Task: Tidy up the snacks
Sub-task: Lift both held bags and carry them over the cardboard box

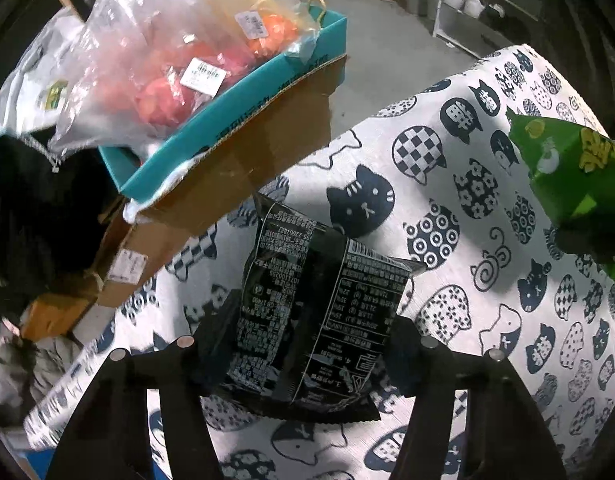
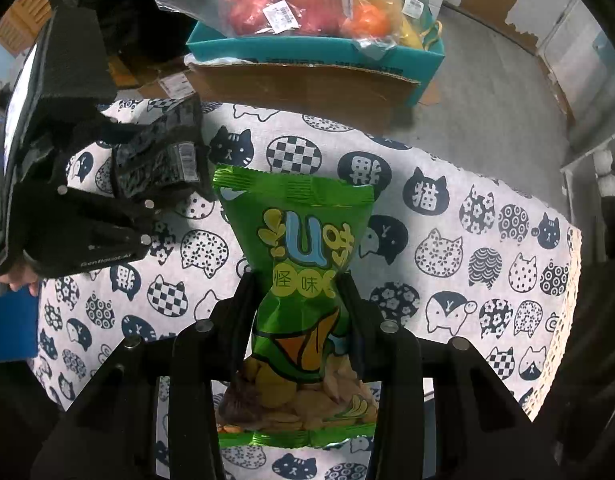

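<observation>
My left gripper (image 1: 311, 320) is shut on a black snack packet (image 1: 307, 312) with white print, held above the cat-pattern tablecloth (image 1: 447, 184). My right gripper (image 2: 299, 284) is shut on a green snack bag (image 2: 303, 292) of beans, pinched at its middle above the same cloth (image 2: 447, 248). The green bag also shows at the right edge of the left wrist view (image 1: 571, 168). The left gripper with the black packet (image 2: 159, 160) shows at the left of the right wrist view.
A teal tray (image 2: 307, 50) on a brown cardboard box (image 2: 299, 84) stands beyond the table's far edge, holding clear bags of red and orange fruit (image 2: 299, 0). More cartons (image 1: 131, 256) lie at the left. A shoe rack (image 1: 475, 0) stands across the grey floor.
</observation>
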Available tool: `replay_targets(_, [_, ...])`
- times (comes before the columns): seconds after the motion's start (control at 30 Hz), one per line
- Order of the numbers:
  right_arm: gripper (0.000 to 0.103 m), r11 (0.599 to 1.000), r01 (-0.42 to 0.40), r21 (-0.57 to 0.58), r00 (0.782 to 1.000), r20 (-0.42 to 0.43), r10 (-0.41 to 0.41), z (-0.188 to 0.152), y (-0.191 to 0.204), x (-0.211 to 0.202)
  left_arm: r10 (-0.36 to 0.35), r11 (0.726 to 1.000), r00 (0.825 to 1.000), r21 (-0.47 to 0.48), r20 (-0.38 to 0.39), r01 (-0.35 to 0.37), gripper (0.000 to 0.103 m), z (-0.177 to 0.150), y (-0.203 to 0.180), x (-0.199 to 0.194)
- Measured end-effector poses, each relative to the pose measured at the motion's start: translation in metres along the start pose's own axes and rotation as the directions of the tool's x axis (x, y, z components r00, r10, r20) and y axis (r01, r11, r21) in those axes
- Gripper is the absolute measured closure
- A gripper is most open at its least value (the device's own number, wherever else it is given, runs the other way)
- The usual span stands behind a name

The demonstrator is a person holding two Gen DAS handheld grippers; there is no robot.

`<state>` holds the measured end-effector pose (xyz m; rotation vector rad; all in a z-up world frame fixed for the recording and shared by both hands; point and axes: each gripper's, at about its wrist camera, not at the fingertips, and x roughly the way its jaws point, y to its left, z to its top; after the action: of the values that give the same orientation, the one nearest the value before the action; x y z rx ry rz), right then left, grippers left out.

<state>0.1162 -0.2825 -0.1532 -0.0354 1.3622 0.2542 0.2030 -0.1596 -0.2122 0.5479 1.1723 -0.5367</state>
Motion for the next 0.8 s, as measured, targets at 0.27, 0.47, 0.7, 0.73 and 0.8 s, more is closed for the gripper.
replay_targets(0.27, [0.064,1.000,-0.003,-0.015,1.000,0.023,0.003,0.000,0.008,-0.014,0.041,0.997,0.999,-0.073,0.015,-0.040,0.039,-0.021,-0.005,-0.026])
replay_targets(0.47, [0.064,1.000,-0.003,-0.028,0.999,0.049,0.005,-0.003,0.016,-0.029,0.042,0.989,0.998,-0.147,0.041,-0.036,0.039,-0.038,-0.005,-0.058])
replay_targets(0.7, [0.064,0.999,-0.013,-0.053,0.997,0.082,0.017,-0.005,0.035,-0.049,0.054,0.969,0.995,-0.244,0.084,-0.032,0.039,-0.063,0.006,-0.101])
replay_targets(0.73, [0.064,0.998,-0.016,-0.059,0.996,0.087,0.021,-0.006,0.038,-0.053,0.058,0.966,0.994,-0.257,0.091,-0.033,0.039,-0.069,0.008,-0.109])
replay_targets(0.8, [0.064,0.997,-0.021,-0.069,0.995,0.096,0.027,-0.007,0.048,-0.059,0.068,0.962,0.993,-0.270,0.097,-0.039,0.039,-0.077,0.011,-0.119])
